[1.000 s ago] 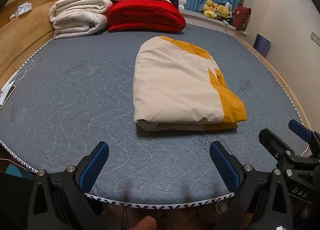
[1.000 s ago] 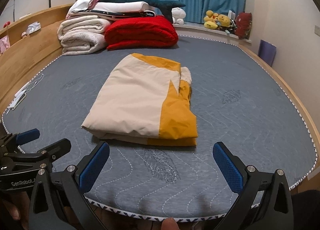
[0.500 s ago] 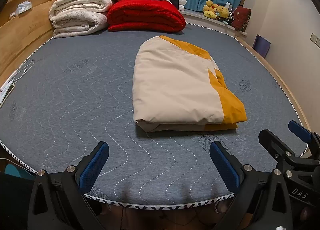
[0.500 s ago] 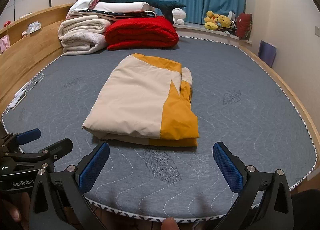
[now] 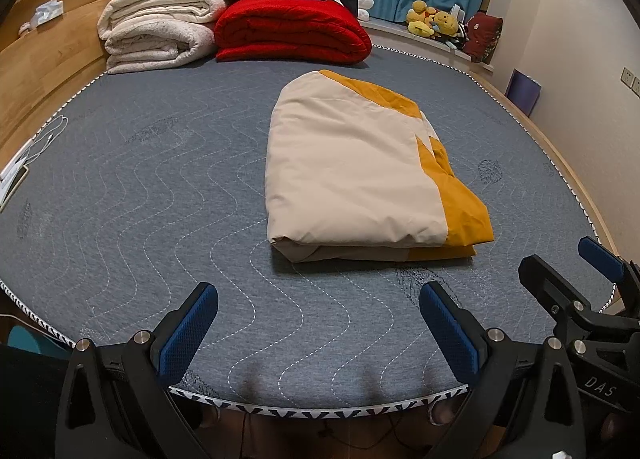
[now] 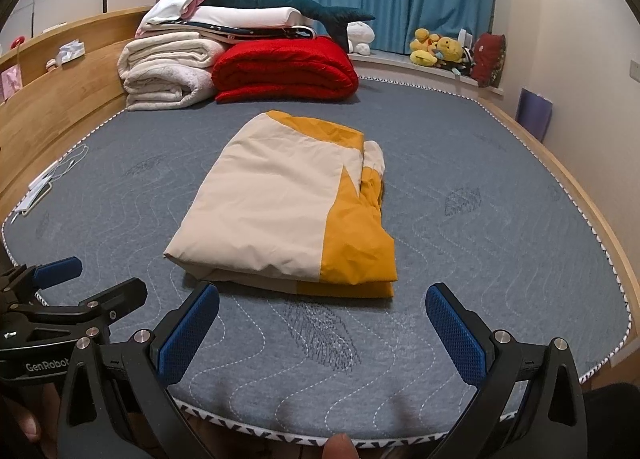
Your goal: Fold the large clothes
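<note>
A cream and mustard-yellow garment [image 5: 360,167] [image 6: 292,211] lies folded into a thick rectangle in the middle of the grey quilted bed [image 5: 160,195] [image 6: 480,227]. My left gripper [image 5: 318,329] is open over the bed's near edge, short of the garment, nothing between its blue pads. My right gripper [image 6: 322,333] is open too, a little back from the garment's near fold. Each gripper shows at the edge of the other's view: the right one [image 5: 576,279], the left one [image 6: 76,283].
At the bed's far end lie rolled white blankets [image 5: 156,31], a folded red blanket [image 5: 292,31] and a plush shark [image 6: 288,3]. A wooden bed frame [image 5: 44,71] runs along the left, with cables [image 5: 44,135] beside it. Soft toys [image 6: 440,51] sit on the window ledge.
Both grippers have stayed almost still and open; the views shifted only slightly. The folded garment has not moved.
</note>
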`<state>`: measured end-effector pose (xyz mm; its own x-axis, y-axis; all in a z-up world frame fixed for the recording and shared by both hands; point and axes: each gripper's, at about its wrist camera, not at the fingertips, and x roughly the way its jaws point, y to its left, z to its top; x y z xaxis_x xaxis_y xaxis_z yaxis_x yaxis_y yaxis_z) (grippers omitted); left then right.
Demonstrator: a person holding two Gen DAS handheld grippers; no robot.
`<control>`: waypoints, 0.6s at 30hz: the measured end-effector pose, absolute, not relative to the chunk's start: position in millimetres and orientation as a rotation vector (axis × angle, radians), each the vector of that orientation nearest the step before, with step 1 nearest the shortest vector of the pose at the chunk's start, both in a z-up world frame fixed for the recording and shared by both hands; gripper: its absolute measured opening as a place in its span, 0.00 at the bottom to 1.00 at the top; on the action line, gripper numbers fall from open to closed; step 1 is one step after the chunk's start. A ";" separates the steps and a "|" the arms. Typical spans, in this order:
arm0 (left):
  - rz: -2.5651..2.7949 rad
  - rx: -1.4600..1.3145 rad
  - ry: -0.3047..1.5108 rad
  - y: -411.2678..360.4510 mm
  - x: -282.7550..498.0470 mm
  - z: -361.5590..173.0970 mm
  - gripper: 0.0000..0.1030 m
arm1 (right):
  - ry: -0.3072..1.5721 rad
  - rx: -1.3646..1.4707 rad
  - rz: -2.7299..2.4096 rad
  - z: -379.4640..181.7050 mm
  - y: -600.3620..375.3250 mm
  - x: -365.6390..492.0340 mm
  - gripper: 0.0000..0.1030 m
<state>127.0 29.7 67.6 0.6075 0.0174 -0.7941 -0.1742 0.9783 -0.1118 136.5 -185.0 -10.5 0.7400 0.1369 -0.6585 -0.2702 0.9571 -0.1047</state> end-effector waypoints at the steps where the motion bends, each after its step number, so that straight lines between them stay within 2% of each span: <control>1: 0.112 -0.185 0.913 30.0 127.1 67.4 0.97 | 0.702 -0.200 0.225 -10.6 -184.7 136.6 1.00; 18: 0.111 -0.188 0.915 28.6 126.8 66.8 0.97 | 0.702 -0.202 0.226 -9.8 -185.3 137.4 1.00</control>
<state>126.8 28.6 66.8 0.6052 0.0159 -0.7959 -0.1756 0.9778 -0.1141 137.4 -185.3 -9.8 0.7408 0.1370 -0.6576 -0.2722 0.9562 -0.1074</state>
